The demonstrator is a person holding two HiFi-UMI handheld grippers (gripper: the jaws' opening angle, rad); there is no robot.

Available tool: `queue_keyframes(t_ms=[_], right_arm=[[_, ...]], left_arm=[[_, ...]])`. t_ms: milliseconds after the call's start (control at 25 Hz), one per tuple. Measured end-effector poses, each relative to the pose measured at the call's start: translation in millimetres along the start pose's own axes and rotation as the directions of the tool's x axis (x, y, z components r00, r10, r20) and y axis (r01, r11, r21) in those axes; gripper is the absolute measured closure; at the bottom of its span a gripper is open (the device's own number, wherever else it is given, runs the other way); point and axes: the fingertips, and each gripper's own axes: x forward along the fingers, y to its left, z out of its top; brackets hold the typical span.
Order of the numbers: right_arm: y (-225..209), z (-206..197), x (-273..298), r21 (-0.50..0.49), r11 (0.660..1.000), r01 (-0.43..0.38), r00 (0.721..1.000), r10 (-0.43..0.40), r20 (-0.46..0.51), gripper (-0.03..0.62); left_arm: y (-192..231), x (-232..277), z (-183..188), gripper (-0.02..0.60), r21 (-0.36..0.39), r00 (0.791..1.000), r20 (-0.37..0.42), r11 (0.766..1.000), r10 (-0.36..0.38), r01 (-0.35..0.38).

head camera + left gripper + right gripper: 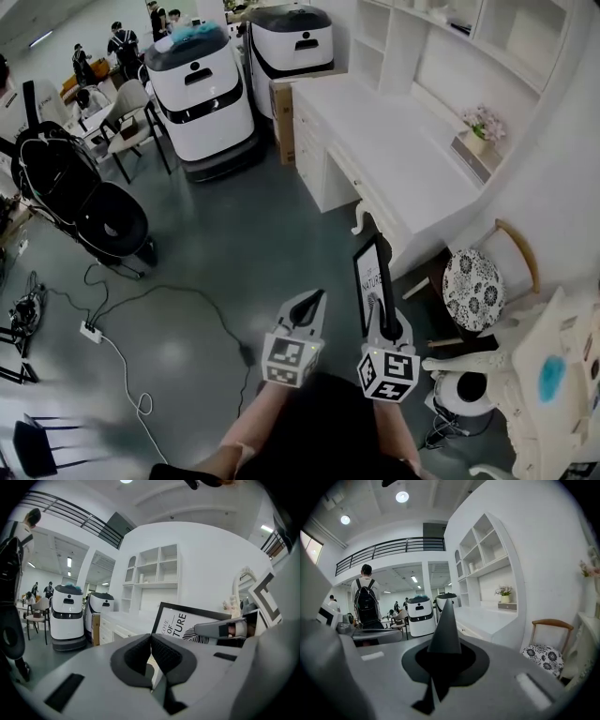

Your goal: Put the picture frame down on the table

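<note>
The picture frame (369, 279), black-edged with a white print, stands upright over the grey floor in front of the white table (403, 178). My right gripper (382, 317) is shut on its lower edge. In the right gripper view the frame (446, 623) shows edge-on as a dark wedge rising from the right gripper (445, 660). My left gripper (307, 309) hangs just left of the frame, shut with nothing in it. Seen from the left gripper (150, 638), the frame (180, 623) leans to the right, with the right gripper's fingers (218, 630) on it.
Two white service robots (202, 94) and a cardboard box (282, 117) stand by the table's far end. A chair with a flowered cushion (472, 289) sits right of me. A black stroller (84, 202) and a floor cable (141, 309) lie left. A flower pot (480, 131) stands on the table.
</note>
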Motion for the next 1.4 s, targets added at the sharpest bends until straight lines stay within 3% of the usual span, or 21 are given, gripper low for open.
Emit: queue_keyframes(t_ms=[680, 1000, 1400], right_arm=[[0.2, -3.9, 1.3, -0.014, 1.0, -0.002, 1.0, 0.002, 0.004, 0.58], [-7.5, 2.0, 31.4, -0.007, 1.0, 0.001, 1.0, -0.002, -0.006, 0.58], [-6.3, 11.9, 87.8, -0.003, 0.999, -0.048, 0.998, 0.048, -0.036, 0.58]], left_arm=[[3.1, 1.2, -10.6, 0.569, -0.022, 1.0, -0.017, 1.0, 0.014, -0.015], [15.0, 32.0, -5.0, 0.569, -0.019, 1.0, -0.024, 1.0, 0.006, -0.006], [47.5, 72.7, 4.0, 0.569, -0.027, 0.998, -0.042, 0.999, 0.046, -0.047]])
